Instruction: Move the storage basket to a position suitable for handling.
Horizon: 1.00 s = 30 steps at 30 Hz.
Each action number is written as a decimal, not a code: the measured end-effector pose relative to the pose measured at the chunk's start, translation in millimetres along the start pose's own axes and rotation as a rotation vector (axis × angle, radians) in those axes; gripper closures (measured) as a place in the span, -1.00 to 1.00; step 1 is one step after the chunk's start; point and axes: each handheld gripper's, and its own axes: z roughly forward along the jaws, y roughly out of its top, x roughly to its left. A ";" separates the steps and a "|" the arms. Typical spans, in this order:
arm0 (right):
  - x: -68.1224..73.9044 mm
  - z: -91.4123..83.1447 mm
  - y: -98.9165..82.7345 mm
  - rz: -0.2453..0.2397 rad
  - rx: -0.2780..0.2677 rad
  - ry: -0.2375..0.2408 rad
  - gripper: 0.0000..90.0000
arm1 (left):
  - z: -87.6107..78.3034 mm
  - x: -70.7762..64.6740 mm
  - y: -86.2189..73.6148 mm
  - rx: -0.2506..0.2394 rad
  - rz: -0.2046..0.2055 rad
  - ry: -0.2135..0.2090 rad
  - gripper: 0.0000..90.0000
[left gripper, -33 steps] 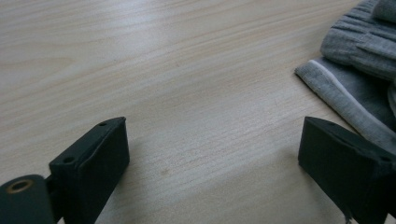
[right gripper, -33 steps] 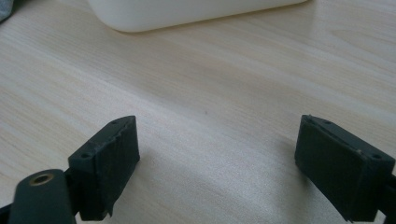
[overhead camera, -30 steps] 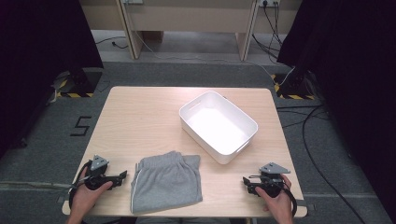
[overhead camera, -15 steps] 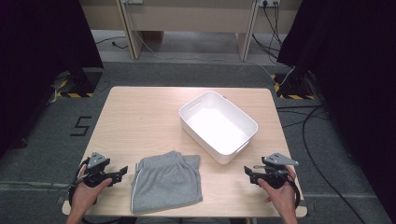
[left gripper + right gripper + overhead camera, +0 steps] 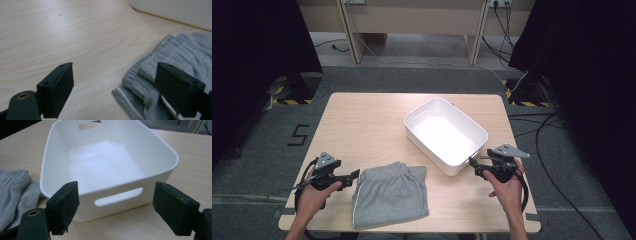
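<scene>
Right tool (image 5: 115, 210) agape before empty white bin (image 5: 160, 155)

Black curtains (image 5: 257, 40), floor cables (image 5: 539, 130), floor marking "5" (image 5: 298, 135)

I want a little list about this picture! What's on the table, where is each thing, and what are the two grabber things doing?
Table: light wooden table
Bin: empty white plastic bin with handle slots, right of centre
Cloth: folded grey ribbed shorts, near front edge, left of the bin, not touching it
Left gripper: jaws open, beside the shorts' left edge
Right gripper: jaws open, pointing at the bin's near wall
Held: nothing
</scene>
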 end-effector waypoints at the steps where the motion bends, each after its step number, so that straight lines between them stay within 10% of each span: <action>1: 1.4 0.7 4.2 -0.008 0.000 -0.019 -0.51 | 1.1 -0.7 2.4 0.000 0.000 -0.004 -0.66; 15: -15.8 43.4 15.5 0.160 0.048 -0.095 -0.52 | 6.2 -6.9 24.4 -0.001 -0.003 -0.031 -0.66; 23: -15.8 67.7 10.2 0.162 0.125 -0.194 -0.57 | 12.7 -12.0 24.0 0.010 0.015 -0.050 -0.66; 30: -21.9 78.6 14.9 0.167 0.115 -0.169 -0.46 | 16.1 -13.8 25.4 0.009 0.012 -0.073 -0.66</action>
